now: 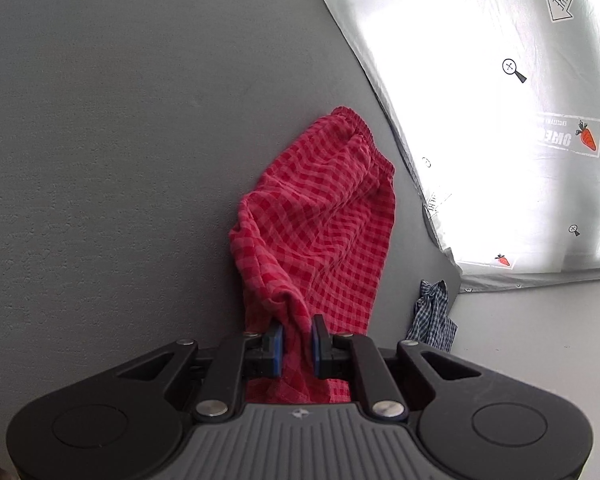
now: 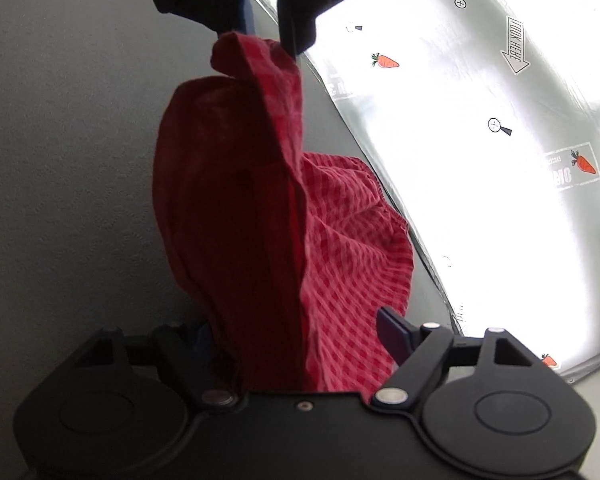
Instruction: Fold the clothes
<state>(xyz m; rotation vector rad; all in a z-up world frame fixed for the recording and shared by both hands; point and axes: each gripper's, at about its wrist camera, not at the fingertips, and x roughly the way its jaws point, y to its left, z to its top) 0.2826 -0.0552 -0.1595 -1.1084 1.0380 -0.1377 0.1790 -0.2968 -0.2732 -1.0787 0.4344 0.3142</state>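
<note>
Red checked cloth garment: soft, light, limp; hangs bunched over grey counter. Pinched at one bunched edge by left hand-held gripper, pads pressed on fabric. Right hand-held gripper spread, cloth between, not clamped. Best taken at gathered waistband, well apart.

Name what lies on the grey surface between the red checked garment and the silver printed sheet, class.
In the left wrist view, a bare grey strip separates the red checked garment from the silver printed sheet; nothing lies there.
</note>
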